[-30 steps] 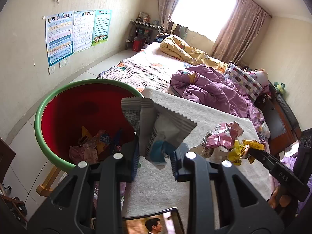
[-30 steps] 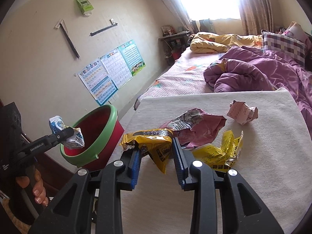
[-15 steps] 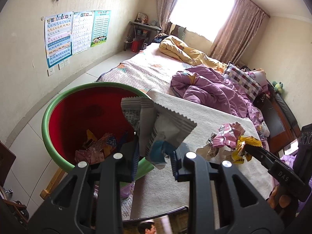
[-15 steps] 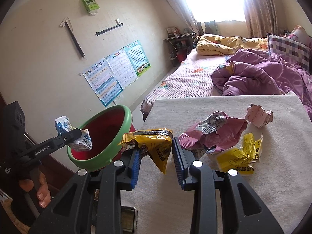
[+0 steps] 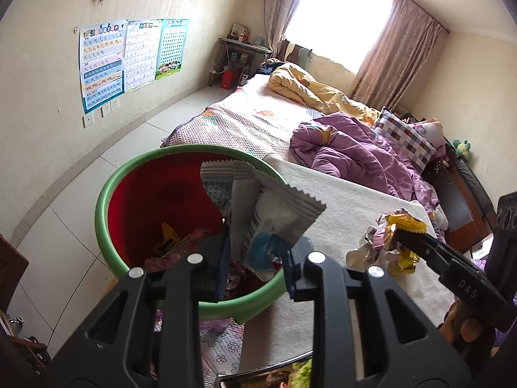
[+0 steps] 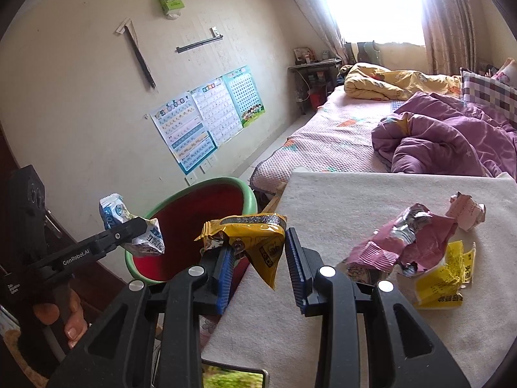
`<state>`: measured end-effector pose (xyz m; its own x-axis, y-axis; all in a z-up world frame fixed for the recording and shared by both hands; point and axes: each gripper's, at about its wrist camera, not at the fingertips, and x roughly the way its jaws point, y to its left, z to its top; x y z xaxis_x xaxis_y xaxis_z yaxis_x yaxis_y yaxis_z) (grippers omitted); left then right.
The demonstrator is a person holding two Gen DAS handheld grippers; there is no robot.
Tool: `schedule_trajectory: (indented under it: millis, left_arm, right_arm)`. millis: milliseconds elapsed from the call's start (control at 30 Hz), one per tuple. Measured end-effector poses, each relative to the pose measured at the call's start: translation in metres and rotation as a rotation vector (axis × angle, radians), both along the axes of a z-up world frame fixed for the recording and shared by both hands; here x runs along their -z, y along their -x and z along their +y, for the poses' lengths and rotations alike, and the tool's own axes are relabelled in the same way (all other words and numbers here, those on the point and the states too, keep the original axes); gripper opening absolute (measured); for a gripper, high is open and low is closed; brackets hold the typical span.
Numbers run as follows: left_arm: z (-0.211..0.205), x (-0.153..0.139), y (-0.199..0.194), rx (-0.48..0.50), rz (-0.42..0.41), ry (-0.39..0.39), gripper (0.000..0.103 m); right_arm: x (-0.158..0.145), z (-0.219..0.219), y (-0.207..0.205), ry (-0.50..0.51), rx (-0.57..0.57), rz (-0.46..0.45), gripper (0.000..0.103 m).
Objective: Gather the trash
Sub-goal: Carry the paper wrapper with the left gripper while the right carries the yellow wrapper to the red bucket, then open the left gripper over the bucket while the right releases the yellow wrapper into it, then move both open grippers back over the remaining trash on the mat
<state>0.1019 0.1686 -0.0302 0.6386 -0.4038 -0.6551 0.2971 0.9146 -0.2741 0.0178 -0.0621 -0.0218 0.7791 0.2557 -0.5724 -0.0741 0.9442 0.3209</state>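
My left gripper (image 5: 255, 252) is shut on a silver and blue wrapper (image 5: 268, 213) and holds it over the near rim of the red basin with a green rim (image 5: 106, 194), which holds several wrappers. It also shows in the right wrist view (image 6: 135, 226). My right gripper (image 6: 258, 255) is shut on a yellow wrapper (image 6: 255, 242) above the table's left edge, beside the basin (image 6: 248, 194). A pink wrapper (image 6: 404, 242), a crumpled pink paper (image 6: 465, 210) and a yellow wrapper (image 6: 442, 274) lie on the white table cloth (image 6: 339, 200).
A bed with a purple duvet (image 6: 446, 139) and a yellow quilt (image 6: 387, 80) lies behind the table. Posters (image 5: 129, 58) hang on the left wall. A phone (image 6: 232, 376) lies at the table's near edge.
Both grippers have moved left toward the basin with their wrappers. The left one now hangs over the basin's near rim; the right one has left the trash pile.
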Motion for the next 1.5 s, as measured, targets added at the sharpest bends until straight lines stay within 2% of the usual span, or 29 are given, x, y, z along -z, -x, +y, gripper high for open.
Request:
schedule_trajectory:
  millis: [233, 600, 633, 667, 700, 733, 800, 967, 1500]
  left_arm:
    - [0.015, 0.005, -0.013, -0.013, 0.015, 0.002, 0.026]
    - [0.034, 0.013, -0.032, -0.036, 0.033, 0.012, 0.026]
    - [0.036, 0.014, -0.034, -0.042, 0.034, 0.013, 0.026]
    - [0.037, 0.016, -0.035, -0.047, 0.039, 0.017, 0.028]
    - [0.038, 0.017, -0.037, -0.049, 0.045, 0.020, 0.032]
    - [0.039, 0.018, -0.039, -0.051, 0.051, 0.024, 0.034]
    - [0.039, 0.020, -0.041, -0.056, 0.056, 0.024, 0.040]
    - [0.042, 0.024, -0.047, -0.065, 0.065, 0.031, 0.047]
    - [0.024, 0.025, -0.044, -0.007, 0.075, 0.028, 0.047]
  right_arm:
    - [0.002, 0.034, -0.034, -0.002, -0.078, 0.025, 0.032]
    - [0.021, 0.090, -0.068, 0.103, -0.159, 0.056, 0.032]
    - [0.023, 0.093, -0.070, 0.114, -0.162, 0.060, 0.034]
    - [0.024, 0.096, -0.071, 0.123, -0.165, 0.064, 0.043]
    - [0.025, 0.098, -0.073, 0.126, -0.168, 0.065, 0.058]
    - [0.026, 0.100, -0.073, 0.125, -0.168, 0.061, 0.063]
    - [0.029, 0.102, -0.071, 0.129, -0.169, 0.061, 0.068]
    - [0.032, 0.100, -0.073, 0.139, -0.159, 0.074, 0.070]
    - [0.028, 0.063, -0.030, 0.078, -0.070, 0.077, 0.071]
